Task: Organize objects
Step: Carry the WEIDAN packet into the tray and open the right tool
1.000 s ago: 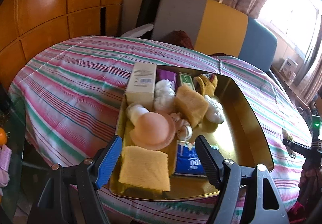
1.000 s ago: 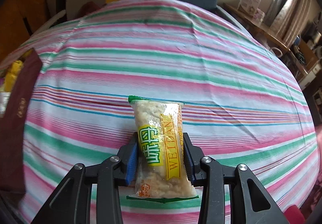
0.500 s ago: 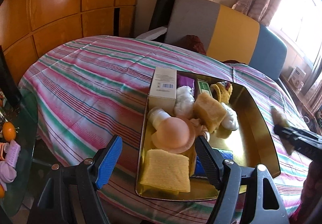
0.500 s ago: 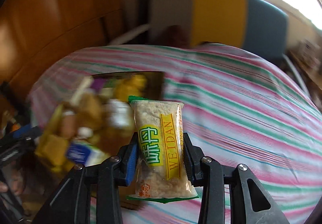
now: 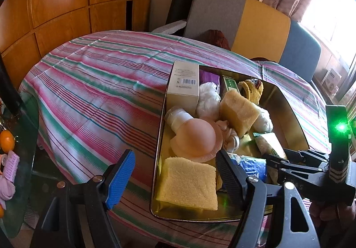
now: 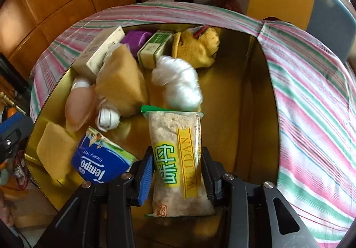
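A gold tray (image 5: 296, 114) (image 6: 222, 92) on the striped table holds several items: a yellow sponge (image 5: 189, 183), a pink domed cap (image 5: 195, 136), a white box (image 5: 184, 85), a blue tissue pack (image 6: 100, 159) and a white bag ball (image 6: 180, 83). My right gripper (image 6: 178, 170) (image 5: 273, 159) hangs over the tray's near right part with a clear snack packet (image 6: 178, 154) (image 5: 269, 143) between its pads. Its jaws are opening, though the pads still touch the packet. My left gripper (image 5: 174, 174) stands open and empty over the tray's near left corner.
The striped cloth (image 5: 100, 92) covers a round table. A grey, yellow and blue chair back (image 5: 255, 25) stands behind it, with a wooden wall (image 5: 66, 3) to the left. A glass side table (image 5: 20, 136) with oranges sits at the far left. The tray's right half has bare floor.
My right gripper has swung left with the snack packet, from over bare cloth to over the tray. In the left wrist view it has come in from the right. The left gripper stays open.
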Demonstrator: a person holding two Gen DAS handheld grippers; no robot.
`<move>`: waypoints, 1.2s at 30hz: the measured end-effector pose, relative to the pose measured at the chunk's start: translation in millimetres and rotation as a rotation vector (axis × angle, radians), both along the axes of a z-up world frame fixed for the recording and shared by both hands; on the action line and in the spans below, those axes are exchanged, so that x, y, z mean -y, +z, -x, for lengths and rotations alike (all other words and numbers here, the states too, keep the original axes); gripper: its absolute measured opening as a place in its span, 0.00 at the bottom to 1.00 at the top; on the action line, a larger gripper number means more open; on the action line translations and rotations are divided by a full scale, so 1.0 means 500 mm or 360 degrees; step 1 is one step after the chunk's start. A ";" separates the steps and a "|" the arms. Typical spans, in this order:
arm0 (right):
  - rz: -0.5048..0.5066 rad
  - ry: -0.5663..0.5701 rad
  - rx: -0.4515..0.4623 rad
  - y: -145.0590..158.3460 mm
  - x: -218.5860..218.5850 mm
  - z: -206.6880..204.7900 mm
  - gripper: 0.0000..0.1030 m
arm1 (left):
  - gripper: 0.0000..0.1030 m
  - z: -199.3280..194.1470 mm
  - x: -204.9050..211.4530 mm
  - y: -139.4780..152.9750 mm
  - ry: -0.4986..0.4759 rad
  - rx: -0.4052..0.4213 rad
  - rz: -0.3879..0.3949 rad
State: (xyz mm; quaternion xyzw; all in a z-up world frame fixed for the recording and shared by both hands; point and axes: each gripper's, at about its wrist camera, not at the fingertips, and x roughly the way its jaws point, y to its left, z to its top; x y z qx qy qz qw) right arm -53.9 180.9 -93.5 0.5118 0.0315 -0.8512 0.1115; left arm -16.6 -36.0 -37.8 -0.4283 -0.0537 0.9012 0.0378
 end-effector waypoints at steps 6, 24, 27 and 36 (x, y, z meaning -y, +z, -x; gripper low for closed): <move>-0.0025 0.0015 -0.0023 -0.001 0.014 -0.001 0.42 | 0.74 -0.002 -0.011 0.004 0.0002 -0.0021 0.0058; 0.0091 -0.0180 -0.0294 0.090 -0.021 -0.091 0.74 | 0.79 -0.044 -0.044 0.089 0.0047 -0.0236 0.0202; 0.0086 -0.0257 -0.0384 0.109 -0.027 -0.118 0.76 | 0.79 -0.053 -0.056 0.098 0.0063 -0.0238 0.0223; 0.0103 -0.0325 -0.0456 0.121 -0.023 -0.149 0.76 | 0.61 -0.074 -0.073 0.108 0.0050 -0.0285 0.0264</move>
